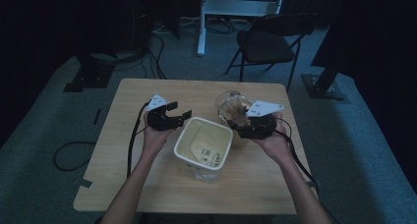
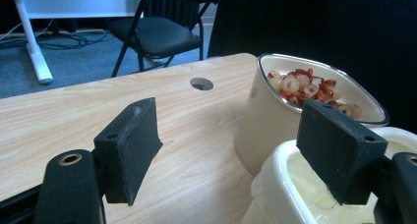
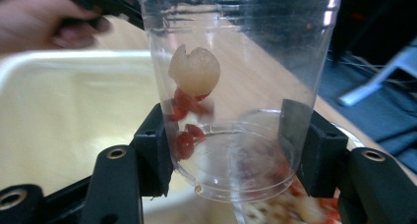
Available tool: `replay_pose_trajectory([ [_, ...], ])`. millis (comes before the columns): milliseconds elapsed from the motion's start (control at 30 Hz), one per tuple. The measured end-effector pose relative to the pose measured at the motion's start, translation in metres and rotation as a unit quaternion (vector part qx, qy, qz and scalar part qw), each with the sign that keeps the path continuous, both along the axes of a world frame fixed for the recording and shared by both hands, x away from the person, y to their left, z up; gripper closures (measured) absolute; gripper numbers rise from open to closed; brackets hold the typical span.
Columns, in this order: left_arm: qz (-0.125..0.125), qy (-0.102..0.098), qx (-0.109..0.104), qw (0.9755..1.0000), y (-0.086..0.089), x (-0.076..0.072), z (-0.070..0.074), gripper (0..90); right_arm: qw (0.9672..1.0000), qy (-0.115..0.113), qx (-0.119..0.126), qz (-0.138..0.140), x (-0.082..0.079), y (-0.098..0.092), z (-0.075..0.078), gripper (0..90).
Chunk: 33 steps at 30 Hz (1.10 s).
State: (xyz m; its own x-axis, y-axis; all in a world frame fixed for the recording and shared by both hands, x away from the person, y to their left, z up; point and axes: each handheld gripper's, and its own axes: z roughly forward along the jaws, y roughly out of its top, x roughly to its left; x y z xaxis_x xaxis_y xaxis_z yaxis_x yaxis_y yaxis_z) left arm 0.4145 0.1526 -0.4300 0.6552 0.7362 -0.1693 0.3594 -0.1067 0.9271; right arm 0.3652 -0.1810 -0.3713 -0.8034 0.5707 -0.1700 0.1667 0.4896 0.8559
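Right claw (image 3: 231, 155) grips clear cup (image 3: 236, 86) (few bits inside) beside tub (image 1: 203, 143).

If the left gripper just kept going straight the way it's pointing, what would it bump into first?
Probably the cream bowl of cereal rings, right of centre between its open jaws; the white tub already sits against its right-hand jaw. Depth is hard to judge.

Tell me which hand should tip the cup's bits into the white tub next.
Right. The right gripper is already shut on the cup, beside the tub. The left gripper stands open, its jaws astride the tub's rim, holding nothing.
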Motion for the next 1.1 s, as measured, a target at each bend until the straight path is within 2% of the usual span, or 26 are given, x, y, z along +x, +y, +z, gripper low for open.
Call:
replay_pose_trajectory([
  [133, 0.000, 0.001, 0.001, 1.0000, 0.000, 0.000, 0.000, 24.6, 0.9986, 0.026, 0.037, 0.027, -0.003, 0.006, -0.003, 41.4],
  [233, 0.000, 0.000, 0.001, 1.0000, 0.001, 0.000, 0.000, 24.6, 0.9968, 0.040, 0.052, 0.046, -0.006, 0.012, -0.006, 41.3],
  [400, 0.001, 0.001, 0.002, 1.0000, 0.001, 0.000, 0.000, 24.6, 0.9936, 0.058, 0.062, 0.074, -0.009, 0.021, -0.008, 41.2],
  [567, 0.002, 0.001, 0.001, 1.0000, 0.001, 0.000, -0.001, 24.6, 0.9930, 0.059, 0.060, 0.084, -0.010, 0.030, -0.008, 40.8],
  [600, 0.002, 0.002, 0.001, 1.0000, 0.001, 0.000, -0.001, 24.6, 0.9925, 0.061, 0.060, 0.087, -0.010, 0.031, -0.008, 39.2],
  [633, 0.003, 0.002, 0.000, 1.0000, 0.001, 0.000, -0.001, 24.6, 0.9916, 0.063, 0.064, 0.093, -0.010, 0.032, -0.008, 32.8],
  [667, 0.003, 0.002, -0.001, 1.0000, 0.002, 0.000, -0.001, 24.6, 0.9906, 0.065, 0.070, 0.097, -0.010, 0.034, -0.009, 22.0],
  [733, 0.003, 0.003, -0.001, 1.0000, 0.002, 0.000, -0.002, 24.6, 0.9907, 0.074, 0.069, 0.091, -0.011, 0.036, -0.009, 11.6],
  [800, 0.003, 0.003, 0.000, 1.0000, 0.002, 0.000, -0.002, 24.6, 0.9921, 0.069, 0.058, 0.088, -0.012, 0.038, -0.009, 10.3],
  [1100, 0.003, 0.004, 0.000, 1.0000, 0.001, 0.000, -0.003, 24.6, 0.9933, 0.055, 0.062, 0.080, -0.014, 0.029, -0.006, 10.4],
])
